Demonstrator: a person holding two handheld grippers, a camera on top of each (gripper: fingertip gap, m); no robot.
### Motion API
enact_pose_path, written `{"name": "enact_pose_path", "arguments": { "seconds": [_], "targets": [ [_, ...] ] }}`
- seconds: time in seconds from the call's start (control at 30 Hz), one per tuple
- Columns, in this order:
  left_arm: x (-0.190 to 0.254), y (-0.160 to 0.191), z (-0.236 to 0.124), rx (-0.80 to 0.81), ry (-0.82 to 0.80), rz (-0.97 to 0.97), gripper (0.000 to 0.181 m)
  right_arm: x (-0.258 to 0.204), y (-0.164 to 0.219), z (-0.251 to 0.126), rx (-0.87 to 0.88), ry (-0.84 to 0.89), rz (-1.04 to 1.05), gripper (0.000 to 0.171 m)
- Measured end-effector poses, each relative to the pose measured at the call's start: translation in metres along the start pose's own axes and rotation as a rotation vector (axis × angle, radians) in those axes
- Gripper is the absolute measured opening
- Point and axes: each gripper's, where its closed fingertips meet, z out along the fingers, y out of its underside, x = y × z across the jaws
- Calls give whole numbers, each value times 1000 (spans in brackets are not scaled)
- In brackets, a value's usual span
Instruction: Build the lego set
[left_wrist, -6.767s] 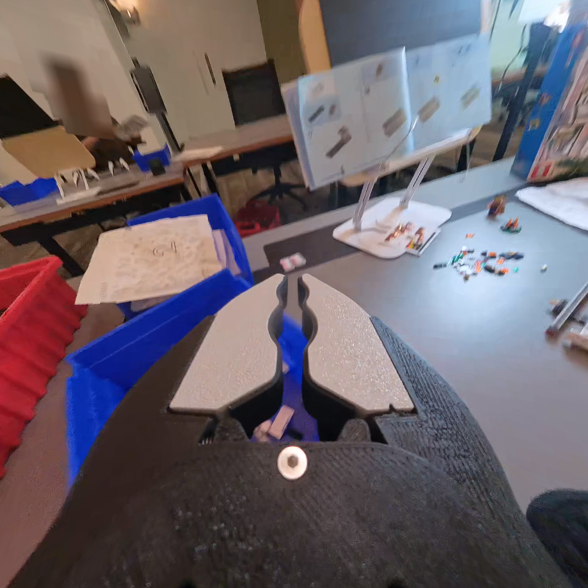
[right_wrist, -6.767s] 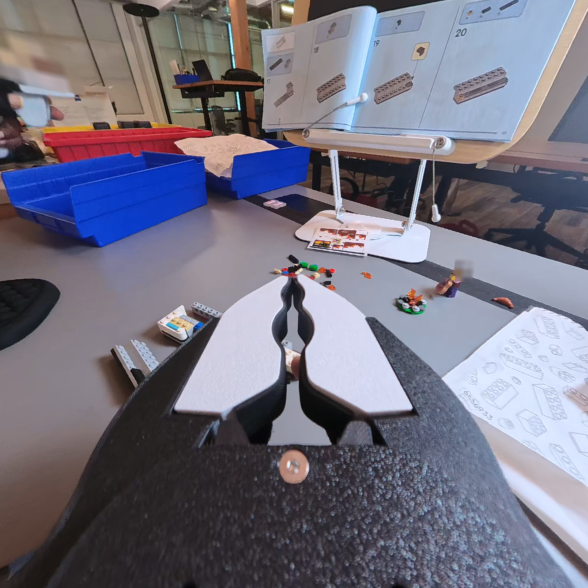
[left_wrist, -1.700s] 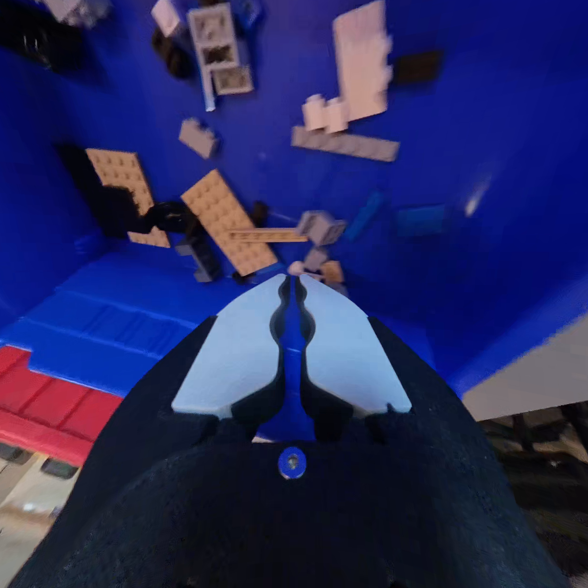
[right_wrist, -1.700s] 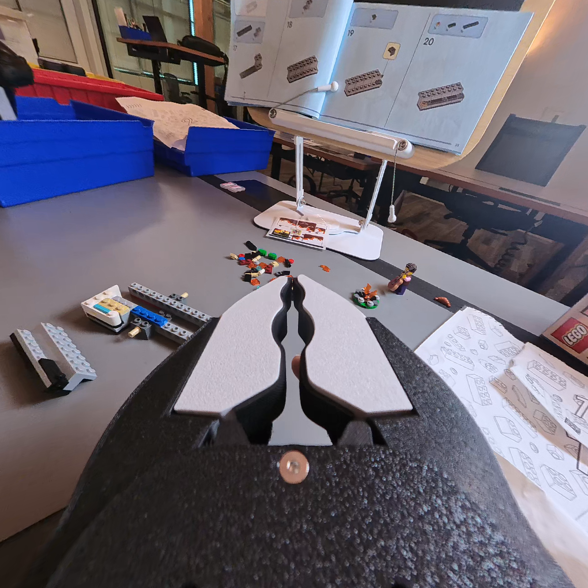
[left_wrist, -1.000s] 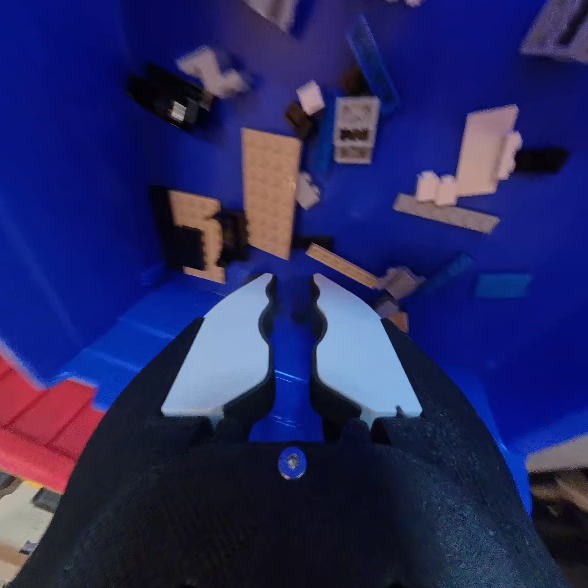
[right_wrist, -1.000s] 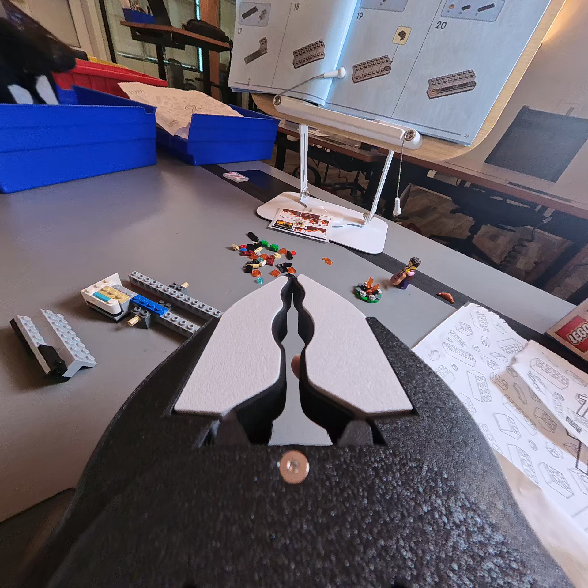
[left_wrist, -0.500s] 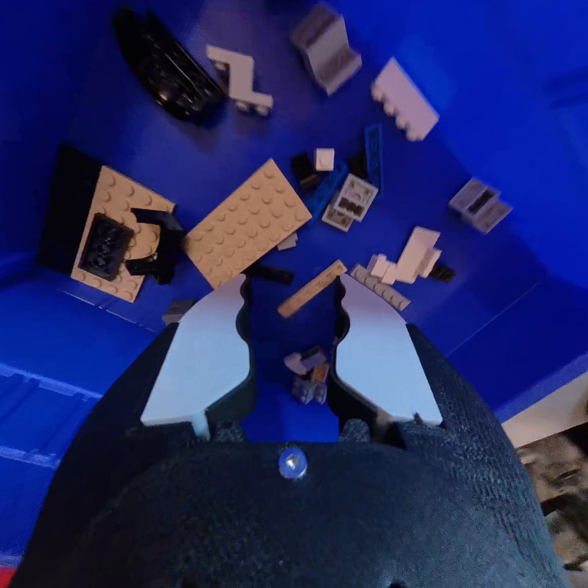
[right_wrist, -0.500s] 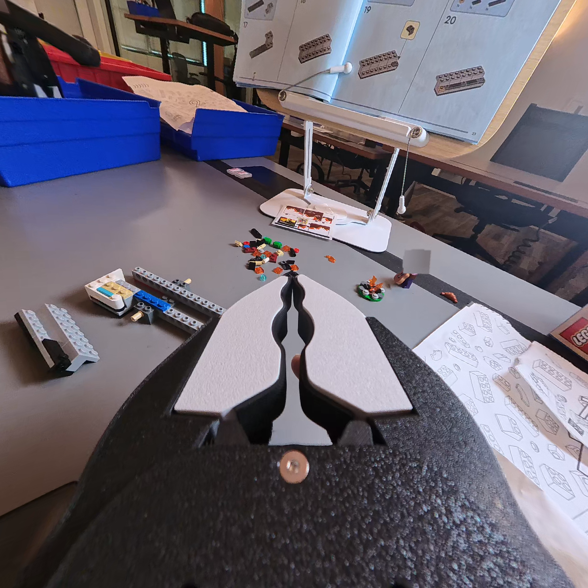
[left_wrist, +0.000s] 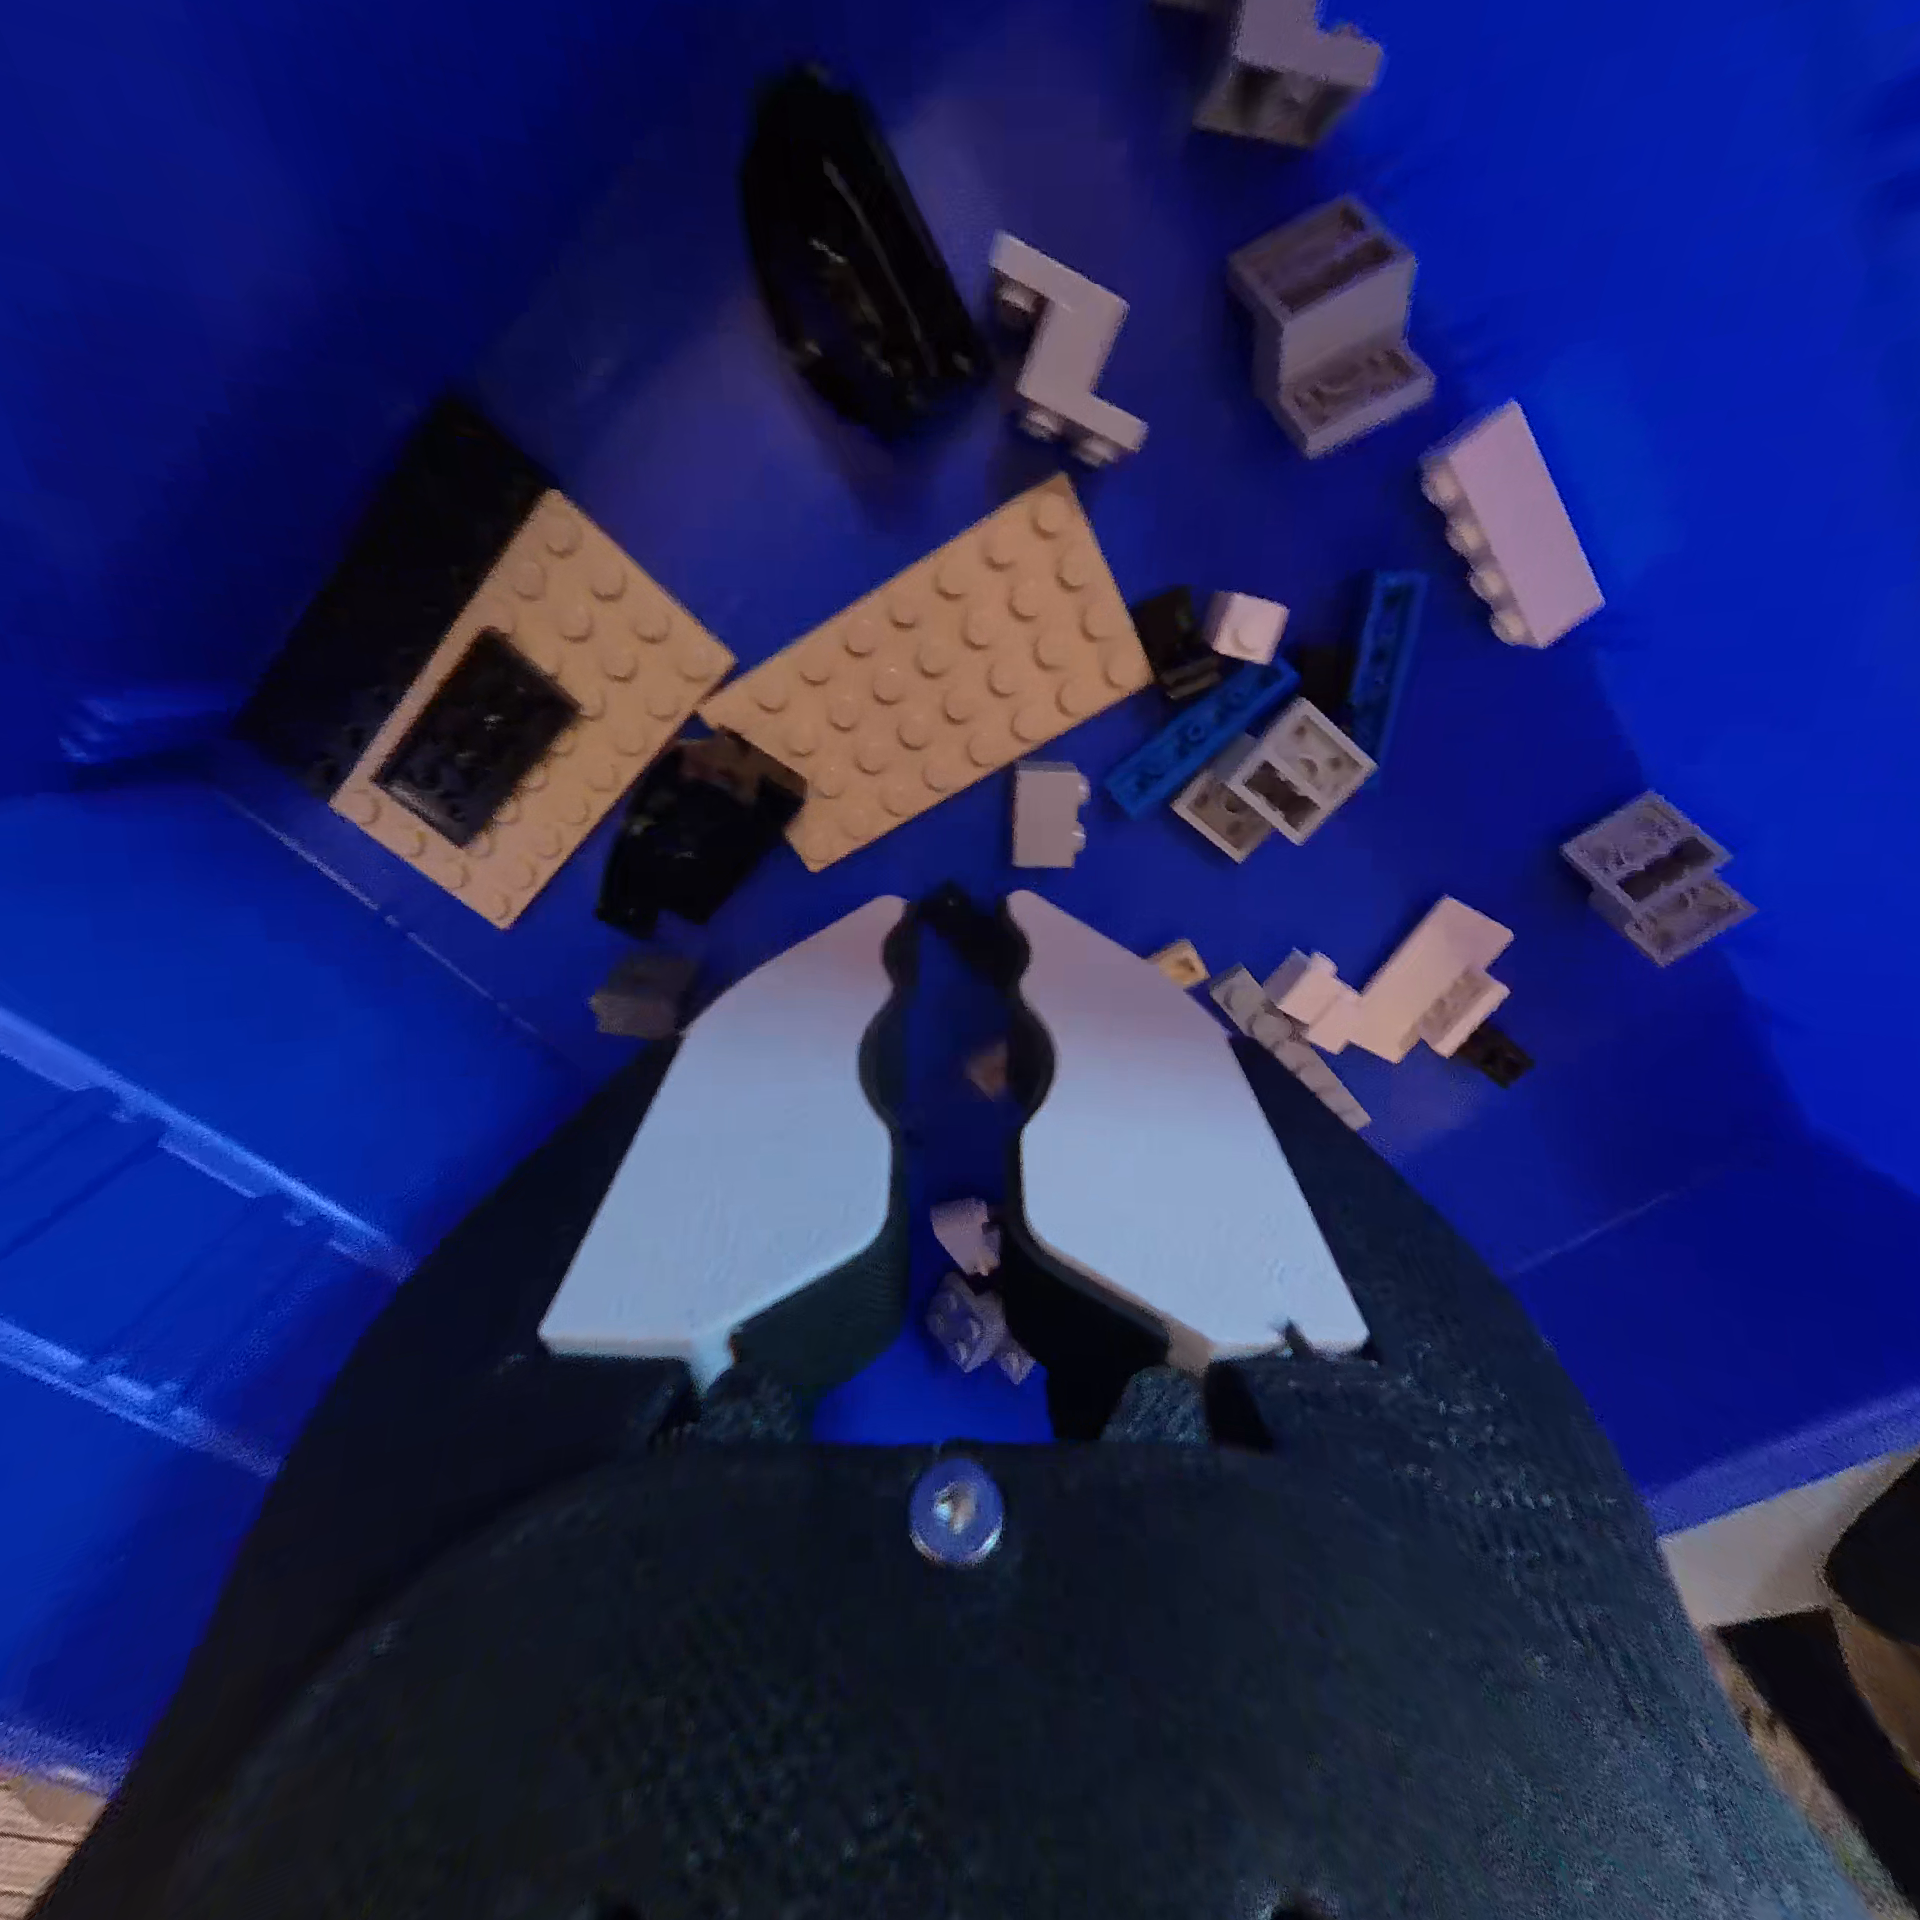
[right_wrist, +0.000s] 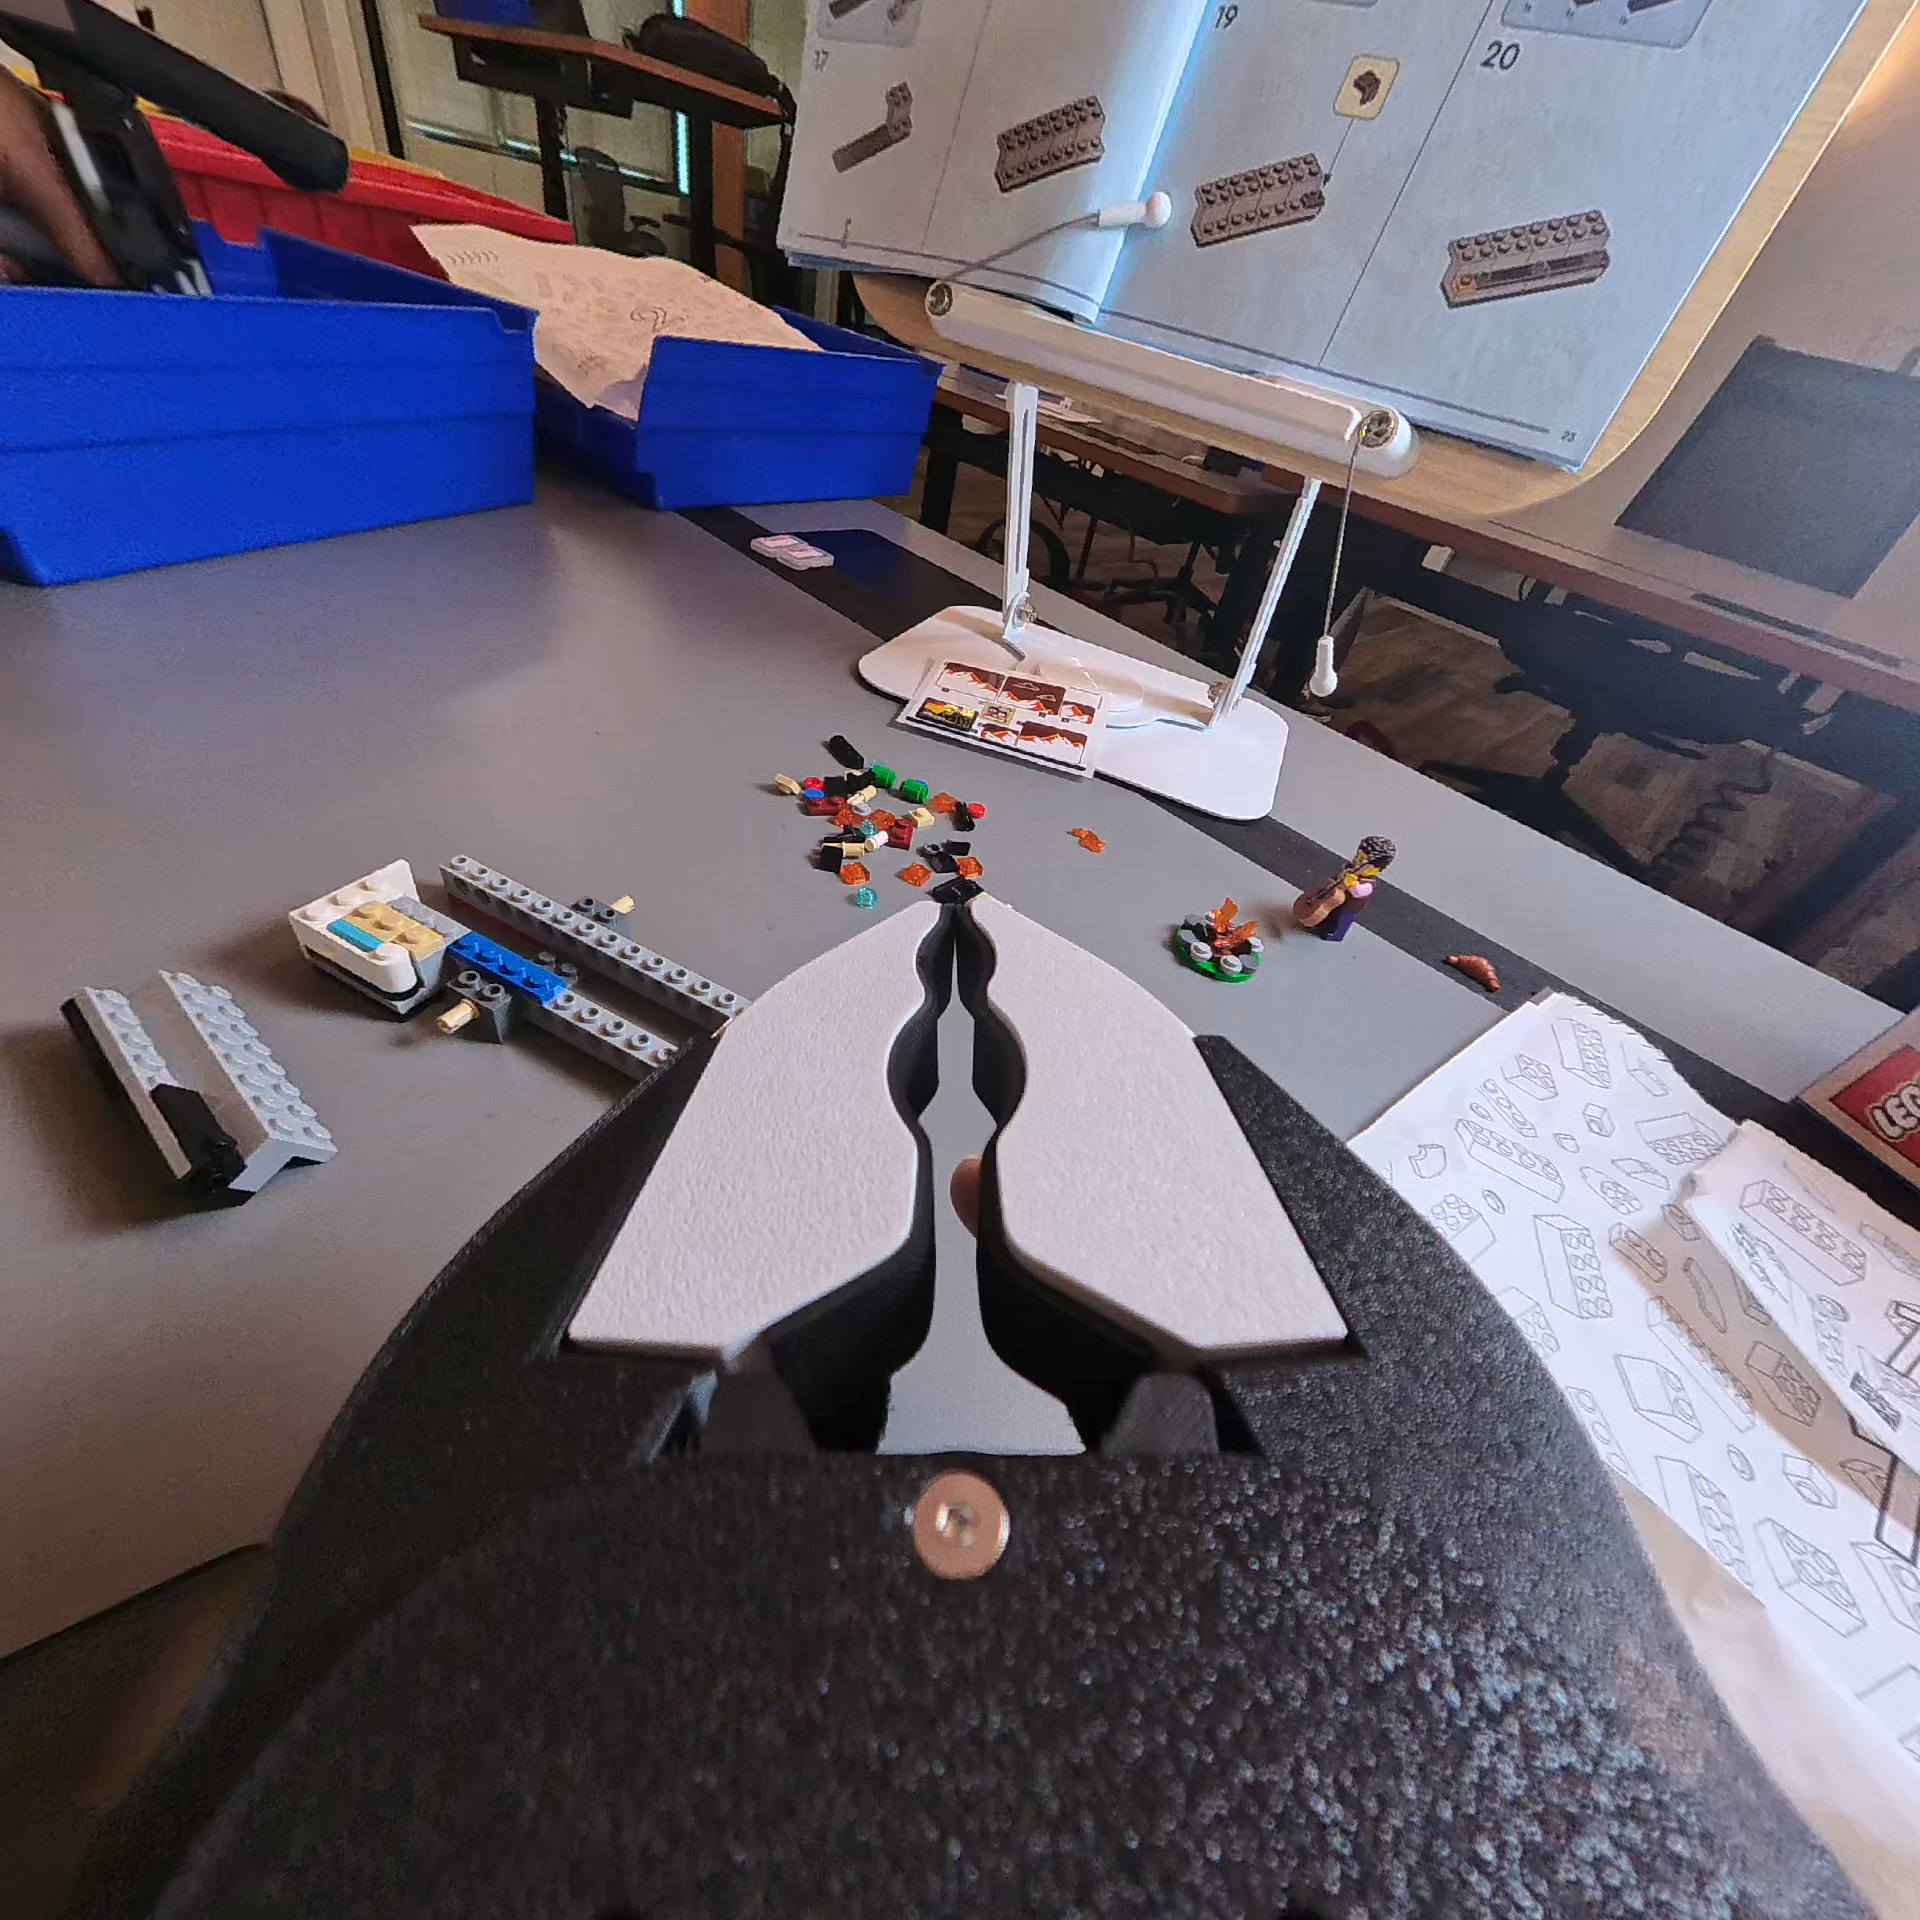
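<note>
In the left wrist view my left gripper (left_wrist: 956, 914) is down inside a blue bin (left_wrist: 312, 312) of loose Lego parts. Its tips are closed on a small black piece (left_wrist: 951, 925). A big tan plate (left_wrist: 935, 675) and a tan plate bearing black parts (left_wrist: 561, 675) lie just beyond. A thin tan strip (left_wrist: 987, 1065) lies under the right finger. In the right wrist view my right gripper (right_wrist: 961, 914) is shut and empty above the grey table (right_wrist: 416, 675). The partial build (right_wrist: 499, 966) and a grey angled assembly (right_wrist: 197, 1070) lie to its left.
White, grey, blue and black bricks (left_wrist: 1507, 520) are scattered in the bin. On the table are a pile of tiny pieces (right_wrist: 883, 821), a campfire model (right_wrist: 1216, 940), a minifigure (right_wrist: 1345, 888), the instruction booklet on a white stand (right_wrist: 1351, 156), paper sheets (right_wrist: 1662, 1247) and blue bins (right_wrist: 260, 416). The left gripper's tips are roughly 60 cm from the right gripper's. The big tan plate (left_wrist: 935, 675) is closer to my left gripper, around 4 cm from its tips; the right tips are 60 cm off.
My left gripper has gone deeper into the bin, opened, then closed its fingers around the small black piece. My right gripper has stayed shut and almost still.
</note>
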Motion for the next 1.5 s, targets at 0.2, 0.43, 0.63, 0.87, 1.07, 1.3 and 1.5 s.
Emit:
{"name": "enact_pose_path", "arguments": {
  "seconds": [0.2,0.43,0.63,0.87,1.07,1.3,1.5],
  "targets": [
    [12,15,-7,-81,-31,177,9,-2,-5,-3,10,-5,-23,0],
    [87,-41,-119,368,-55,360,9,-6,-13,-8,43,-16,-42,0],
    [282,-45,-128,485,158,788,8,-26,-18,-6,54,-71,-69,0],
    [449,-13,-36,238,393,1181,8,-40,-18,-7,43,-102,-121,0],
    [495,-31,-16,162,455,1229,8,-49,-24,-12,50,-139,-167,0],
    [496,-33,-9,70,495,1207,8,-58,-24,-13,40,-166,-232,0],
    [494,-31,-6,59,513,1189,8,-59,-22,-12,31,-172,-237,0]
  ]
}}
